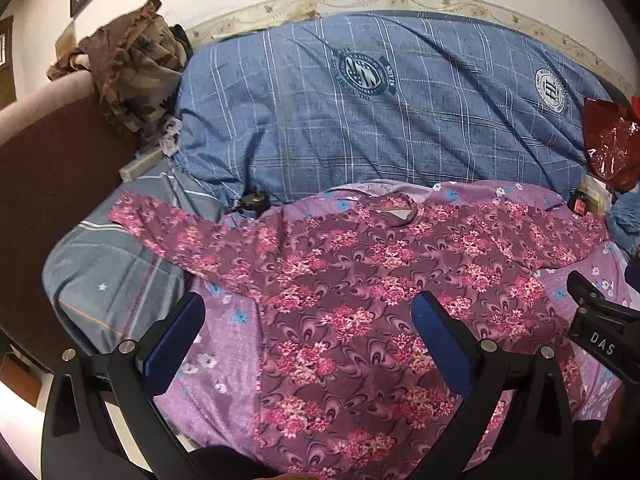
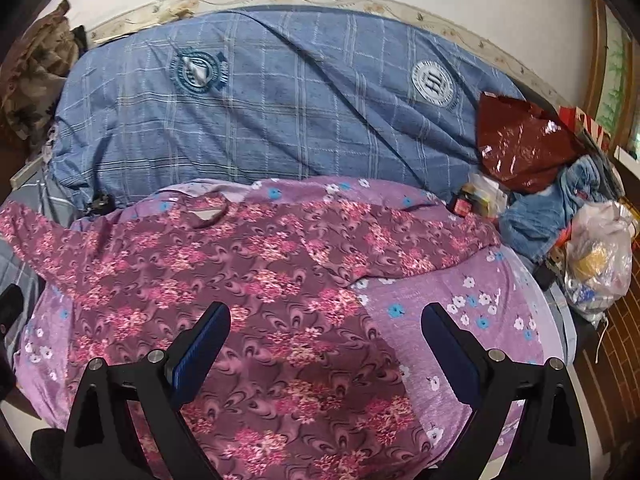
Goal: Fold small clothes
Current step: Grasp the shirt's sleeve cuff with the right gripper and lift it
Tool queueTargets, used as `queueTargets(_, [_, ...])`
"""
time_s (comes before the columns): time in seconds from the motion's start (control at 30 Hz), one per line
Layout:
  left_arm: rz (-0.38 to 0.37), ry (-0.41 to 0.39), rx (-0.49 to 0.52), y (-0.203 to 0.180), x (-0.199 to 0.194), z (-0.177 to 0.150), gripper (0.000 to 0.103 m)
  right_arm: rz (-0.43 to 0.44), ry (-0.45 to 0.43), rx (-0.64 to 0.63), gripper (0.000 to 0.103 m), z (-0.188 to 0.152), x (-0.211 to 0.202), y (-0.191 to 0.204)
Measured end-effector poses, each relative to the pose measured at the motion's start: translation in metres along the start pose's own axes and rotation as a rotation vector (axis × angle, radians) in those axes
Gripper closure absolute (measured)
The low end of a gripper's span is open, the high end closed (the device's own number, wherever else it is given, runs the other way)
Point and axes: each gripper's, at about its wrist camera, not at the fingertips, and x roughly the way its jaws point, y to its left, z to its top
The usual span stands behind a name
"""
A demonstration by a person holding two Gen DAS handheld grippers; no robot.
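Observation:
A maroon long-sleeved top with pink flowers [image 1: 344, 280] [image 2: 240, 280] lies flat on a lilac flowered sheet [image 1: 216, 360] [image 2: 460, 320], collar away from me, both sleeves spread out sideways. My left gripper [image 1: 308, 312] hovers open above the top's left body. My right gripper [image 2: 326, 324] hovers open above the top's right edge, where it meets the sheet. Neither holds anything. The right gripper's black body [image 1: 600, 328] shows at the right edge of the left wrist view.
A blue checked quilt [image 1: 380, 108] [image 2: 260, 112] is bunched behind the top. A brown patterned cloth [image 1: 132, 64] hangs on the left headboard. At the right lie a red plastic bag [image 2: 520, 140], blue denim cloth [image 2: 560, 208] and a clear bag [image 2: 600, 256].

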Motion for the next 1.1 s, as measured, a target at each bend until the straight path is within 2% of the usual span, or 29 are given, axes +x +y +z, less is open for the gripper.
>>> queueTargets(0.17, [-0.025,0.075,-0.042,0.002,0.033,0.000,0.000,-0.018,0.025,0.011,0.006,-0.001,0.019,-0.010])
queueTargets(0.33, [0.004,0.113,-0.048,0.002,0.060,-0.002,0.000,-0.038,0.041,0.007,0.007,0.000,0.034,-0.014])
queueTargets(0.47, [0.026,0.136,-0.051,0.004,0.083,-0.003,0.000,-0.018,0.057,0.019,0.007,0.010,0.057,-0.030])
queueTargets(0.6, [0.008,0.166,-0.076,0.000,0.121,-0.001,0.000,0.037,0.078,0.163,0.008,0.029,0.105,-0.093])
queueTargets(0.7, [-0.047,0.240,-0.115,-0.011,0.160,0.001,0.000,0.033,0.111,0.350,0.014,0.035,0.154,-0.164])
queueTargets(0.8, [-0.088,0.292,-0.132,-0.029,0.198,0.000,0.000,0.053,0.129,0.527,0.026,0.032,0.196,-0.234])
queueTargets(0.9, [-0.092,0.301,-0.103,-0.048,0.223,-0.005,0.000,0.072,0.117,0.665,0.028,0.027,0.223,-0.286])
queueTargets(1.0, [-0.110,0.298,-0.076,-0.060,0.236,-0.012,0.000,0.120,0.112,0.740,0.028,0.029,0.248,-0.318])
queueTargets(1.1, [-0.084,0.297,-0.028,-0.069,0.249,-0.017,0.000,0.137,0.137,0.819,0.030,0.031,0.276,-0.336])
